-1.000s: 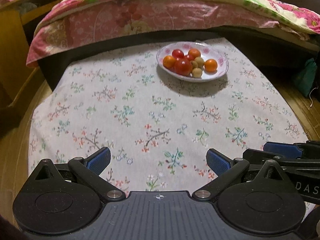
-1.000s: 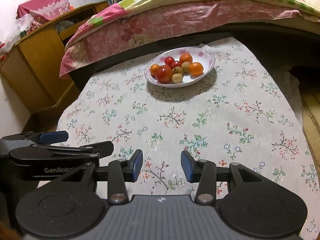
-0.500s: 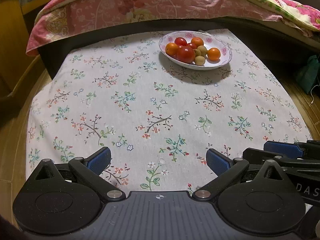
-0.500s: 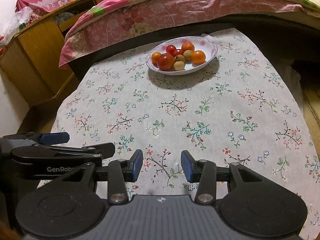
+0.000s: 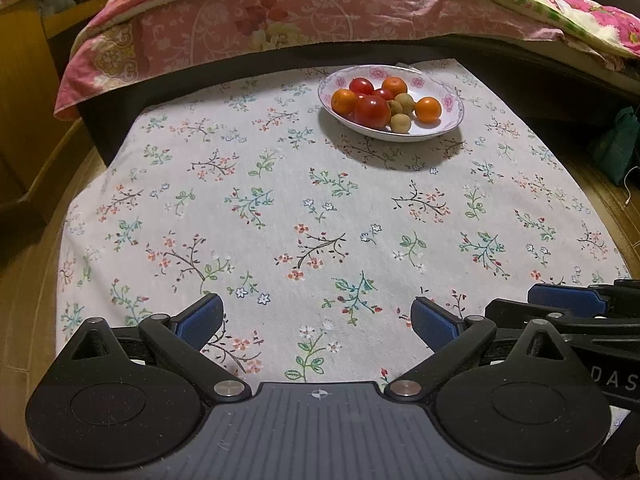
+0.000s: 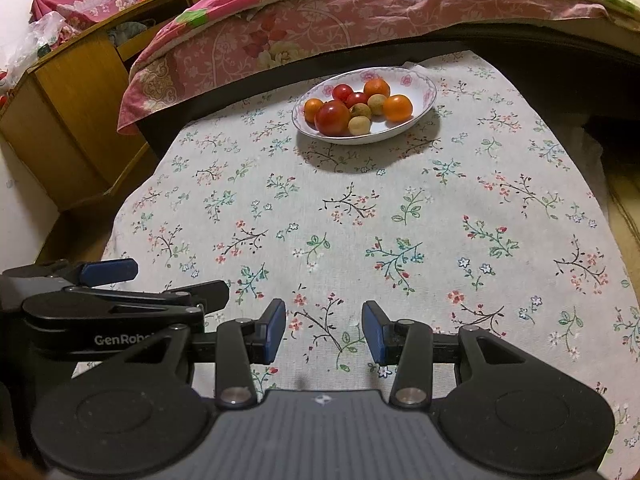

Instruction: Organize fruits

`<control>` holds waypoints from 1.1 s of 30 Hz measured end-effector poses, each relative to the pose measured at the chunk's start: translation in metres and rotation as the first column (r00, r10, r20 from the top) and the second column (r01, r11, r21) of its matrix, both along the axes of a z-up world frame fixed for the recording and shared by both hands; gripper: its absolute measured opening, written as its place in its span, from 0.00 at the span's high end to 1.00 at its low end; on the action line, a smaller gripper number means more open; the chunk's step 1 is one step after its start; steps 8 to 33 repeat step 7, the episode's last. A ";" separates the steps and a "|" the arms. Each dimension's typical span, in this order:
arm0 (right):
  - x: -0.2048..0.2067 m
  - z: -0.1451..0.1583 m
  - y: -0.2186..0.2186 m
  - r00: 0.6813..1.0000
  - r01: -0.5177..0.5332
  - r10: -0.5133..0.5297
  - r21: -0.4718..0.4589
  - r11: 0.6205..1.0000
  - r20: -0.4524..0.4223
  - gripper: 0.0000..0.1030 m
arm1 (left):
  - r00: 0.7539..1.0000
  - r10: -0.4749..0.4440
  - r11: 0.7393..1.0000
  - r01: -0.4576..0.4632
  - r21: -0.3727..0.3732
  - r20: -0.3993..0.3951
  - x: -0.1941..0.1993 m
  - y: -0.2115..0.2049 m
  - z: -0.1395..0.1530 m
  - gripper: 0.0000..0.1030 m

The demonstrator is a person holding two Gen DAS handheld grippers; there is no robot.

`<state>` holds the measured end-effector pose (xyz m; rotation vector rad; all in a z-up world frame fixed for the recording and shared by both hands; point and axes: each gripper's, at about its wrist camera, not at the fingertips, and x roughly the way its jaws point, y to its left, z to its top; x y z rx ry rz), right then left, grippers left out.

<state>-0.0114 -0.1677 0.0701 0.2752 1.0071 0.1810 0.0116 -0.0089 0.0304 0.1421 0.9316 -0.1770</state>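
Observation:
A white bowl with a pink flower rim [image 5: 448, 120] [image 6: 420, 80] stands at the far end of a table with a floral cloth [image 5: 280, 220] [image 6: 360, 220]. It holds red tomatoes [image 5: 372, 111] [image 6: 332, 118], small oranges [image 5: 428, 109] [image 6: 397, 107] and pale round fruits [image 5: 400, 123] [image 6: 359, 125]. My left gripper [image 5: 316, 320] is open and empty above the near table edge. My right gripper [image 6: 324, 332] is open and empty, also near the front edge, far from the bowl.
A bed with a pink floral quilt [image 5: 280, 20] [image 6: 320, 20] runs behind the table. A wooden cabinet [image 6: 68, 120] stands at the left. A dark green bag [image 5: 616, 148] lies on the floor at the right. Each gripper shows at the edge of the other's view.
Both views have shifted slightly over the second; the bowl sits a little lower and nearer than half a second ago. Both grippers stay open and empty.

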 end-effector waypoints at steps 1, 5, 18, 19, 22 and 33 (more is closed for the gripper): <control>0.000 0.000 0.000 1.000 0.000 0.000 0.000 1.000 0.000 0.60 | 1.000 0.000 1.000 0.000 0.001 0.002 0.000 0.000 0.000 0.02; 0.000 0.000 0.000 1.000 0.000 0.000 0.001 1.000 0.000 0.60 | 1.000 -0.001 1.000 0.001 0.009 0.011 0.000 0.000 0.000 0.02; 0.000 0.000 0.000 1.000 0.000 0.000 0.001 1.000 0.000 0.60 | 1.000 0.000 1.000 0.000 0.013 0.014 0.000 0.000 0.000 0.02; 0.000 0.000 0.000 1.000 0.000 0.000 0.001 1.000 0.000 0.60 | 1.000 0.000 1.000 0.000 0.013 0.014 0.000 0.000 0.000 0.02; 0.000 0.000 0.000 1.000 0.000 0.000 0.001 1.000 0.000 0.60 | 1.000 0.000 1.000 0.000 0.013 0.014 0.000 0.000 0.000 0.02; 0.000 0.000 0.000 1.000 0.000 0.000 0.001 1.000 0.000 0.60 | 1.000 0.000 1.000 0.000 0.013 0.014 0.000 0.000 0.000 0.02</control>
